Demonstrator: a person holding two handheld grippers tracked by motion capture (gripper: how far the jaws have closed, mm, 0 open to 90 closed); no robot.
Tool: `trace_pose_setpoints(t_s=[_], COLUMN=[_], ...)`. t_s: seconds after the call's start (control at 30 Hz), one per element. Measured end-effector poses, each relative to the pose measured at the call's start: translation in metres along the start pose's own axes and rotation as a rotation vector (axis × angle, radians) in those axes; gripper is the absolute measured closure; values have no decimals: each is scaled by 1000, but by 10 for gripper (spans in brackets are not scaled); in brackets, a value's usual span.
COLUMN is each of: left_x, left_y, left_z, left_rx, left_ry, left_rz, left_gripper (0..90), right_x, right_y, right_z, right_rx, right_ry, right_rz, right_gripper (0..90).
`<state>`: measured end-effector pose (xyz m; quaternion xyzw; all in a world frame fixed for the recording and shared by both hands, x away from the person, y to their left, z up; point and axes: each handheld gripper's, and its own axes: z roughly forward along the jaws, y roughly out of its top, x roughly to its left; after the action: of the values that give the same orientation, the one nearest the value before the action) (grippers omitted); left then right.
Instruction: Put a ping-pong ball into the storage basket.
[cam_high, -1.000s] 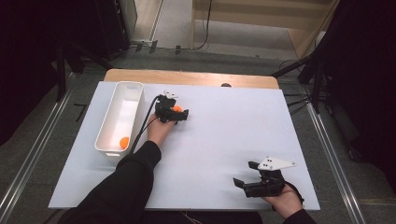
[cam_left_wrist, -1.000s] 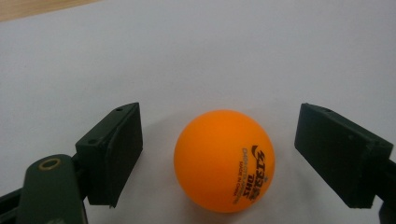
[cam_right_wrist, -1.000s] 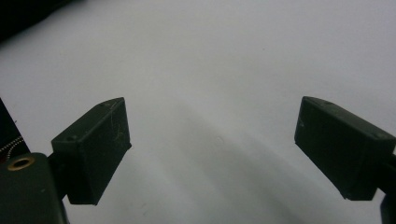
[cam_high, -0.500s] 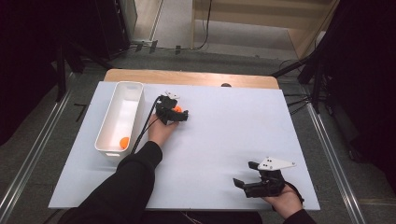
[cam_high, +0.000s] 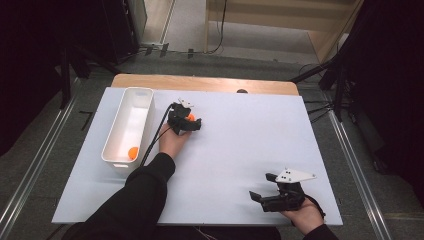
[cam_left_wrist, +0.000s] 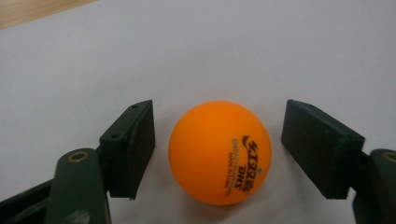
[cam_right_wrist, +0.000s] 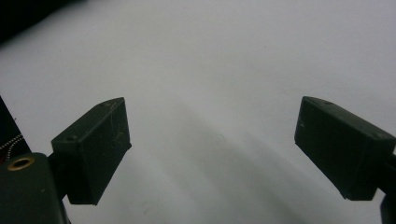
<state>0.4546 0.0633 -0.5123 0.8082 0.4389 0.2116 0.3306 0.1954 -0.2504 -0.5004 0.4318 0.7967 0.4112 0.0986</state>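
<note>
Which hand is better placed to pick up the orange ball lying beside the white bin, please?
Left. The left hand-held gripper already straddles the orange ball, its jaws just closing; the right hand-held gripper sits open, far off.

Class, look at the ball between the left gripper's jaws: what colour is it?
The ball is orange, with dark printed lettering; the left gripper view shows it best.

Bright counter, dark surroundings

The white counter (cam_high: 240, 150) is evenly lit from above; its surroundings are left in deep shadow. Soft shadows and slight blur are seen in both gripper views.
</note>
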Motion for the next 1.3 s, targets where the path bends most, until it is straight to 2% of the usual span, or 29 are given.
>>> trace_pose_setpoints(t_s=[0.43,0.5,0.6,0.77,1.3], left_x=[0,0,0,-1,-1], left_y=[-1,-1,-2,-2,-2], left_z=[-1,-2,-3,-4,-5], left_rx=[1,-7,-12,-16,-17], left_ry=[-1,3,13,11,2], left_rz=[-15,-18,-25,-12,-20], left_gripper=[337,366,456,505,512], right_x=[0,0,0,0,0], right_y=[0,0,0,0,-1], right_z=[0,0,0,1,0], right_rx=[-1,-1,-2,-2,-3], right_ry=[-2,-2,-1,-1,-1], right_rz=[-2,-3,-6,-9,-6], right_gripper=[90,91,91,91,91])
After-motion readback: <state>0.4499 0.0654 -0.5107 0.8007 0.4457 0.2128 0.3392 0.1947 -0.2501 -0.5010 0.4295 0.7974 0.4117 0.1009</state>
